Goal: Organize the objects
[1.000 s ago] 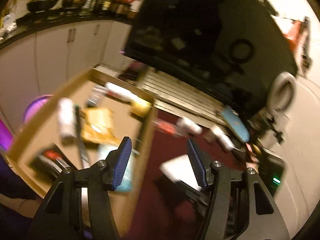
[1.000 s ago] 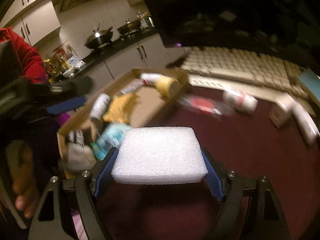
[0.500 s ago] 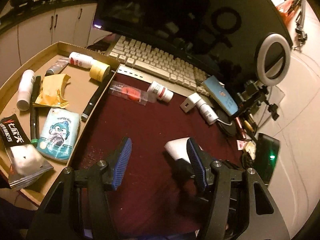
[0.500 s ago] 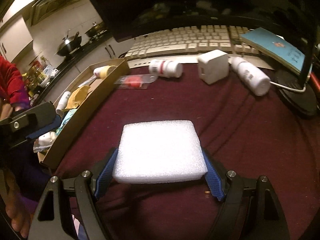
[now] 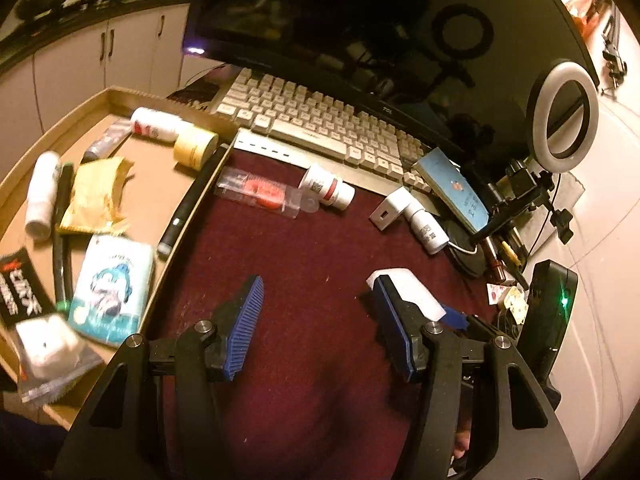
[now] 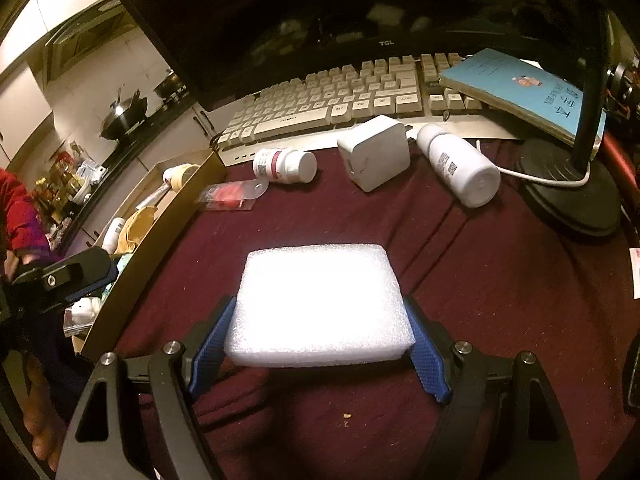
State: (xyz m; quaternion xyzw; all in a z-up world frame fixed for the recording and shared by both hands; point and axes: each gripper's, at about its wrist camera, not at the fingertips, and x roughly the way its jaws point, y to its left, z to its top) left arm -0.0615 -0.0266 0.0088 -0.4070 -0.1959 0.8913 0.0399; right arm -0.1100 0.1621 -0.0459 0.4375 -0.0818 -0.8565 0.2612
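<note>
My right gripper (image 6: 320,344) is shut on a white foam block (image 6: 320,300), held just over the dark red cloth (image 6: 480,280). The block also shows in the left wrist view (image 5: 416,292) behind the right finger. My left gripper (image 5: 316,320) is open and empty over the cloth, beside the cardboard tray (image 5: 160,176). On the cloth lie a red-labelled pill bottle (image 6: 286,165), a white charger cube (image 6: 376,158), a white bottle (image 6: 460,170) and a clear packet with a red part (image 6: 232,197).
The tray holds several items: bottles, a yellow tape roll (image 5: 195,147), a yellow bag (image 5: 96,196), a blue packet (image 5: 112,284). A keyboard (image 5: 320,124) and monitor (image 5: 360,20) stand behind. A blue booklet (image 6: 528,92), lamp base (image 6: 572,196) and ring light (image 5: 562,116) sit at the right.
Both views swung from the tray towards the desk and steadied. The right gripper kept hold of the foam block. The left gripper stayed open.
</note>
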